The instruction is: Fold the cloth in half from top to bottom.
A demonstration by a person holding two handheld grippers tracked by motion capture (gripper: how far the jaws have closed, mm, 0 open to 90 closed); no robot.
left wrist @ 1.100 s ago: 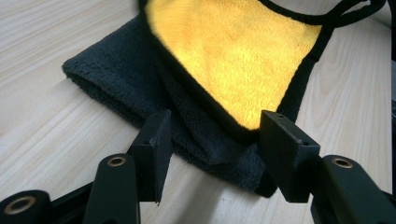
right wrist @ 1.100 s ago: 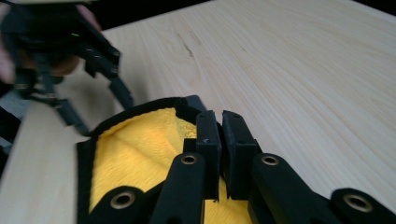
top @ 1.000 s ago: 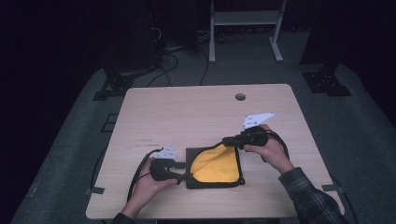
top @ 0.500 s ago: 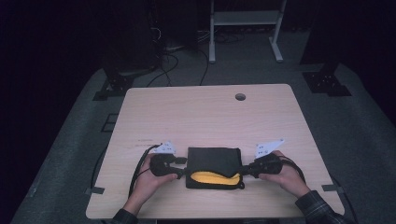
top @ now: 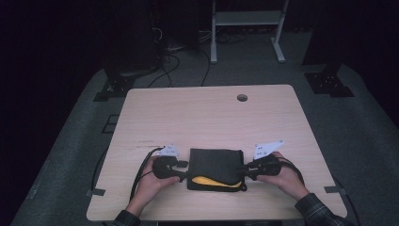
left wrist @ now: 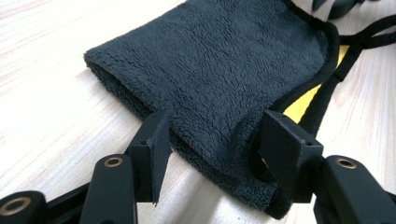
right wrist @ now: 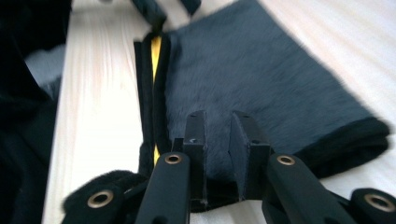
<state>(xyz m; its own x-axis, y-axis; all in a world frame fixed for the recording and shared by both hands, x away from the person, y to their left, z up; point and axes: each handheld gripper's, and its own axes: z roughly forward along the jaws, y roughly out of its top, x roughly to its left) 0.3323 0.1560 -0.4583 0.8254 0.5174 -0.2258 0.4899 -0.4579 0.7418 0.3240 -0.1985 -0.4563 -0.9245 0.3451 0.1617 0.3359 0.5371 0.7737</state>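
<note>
Folded black fleece cloth with yellow lining (top: 215,165) flat on pale wooden worktop (top: 207,117) near front edge, long axis left-right between grippers. Left gripper (left wrist: 210,140) jaws apart, straddling cloth edge. Right gripper (right wrist: 218,140) jaws just opening, narrow gap, cloth edge between, no longer pinched.

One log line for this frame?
cloth: folded, black up, yellow at near edge | left claw: straddles its corner | right claw: just been opening over its edge
</note>
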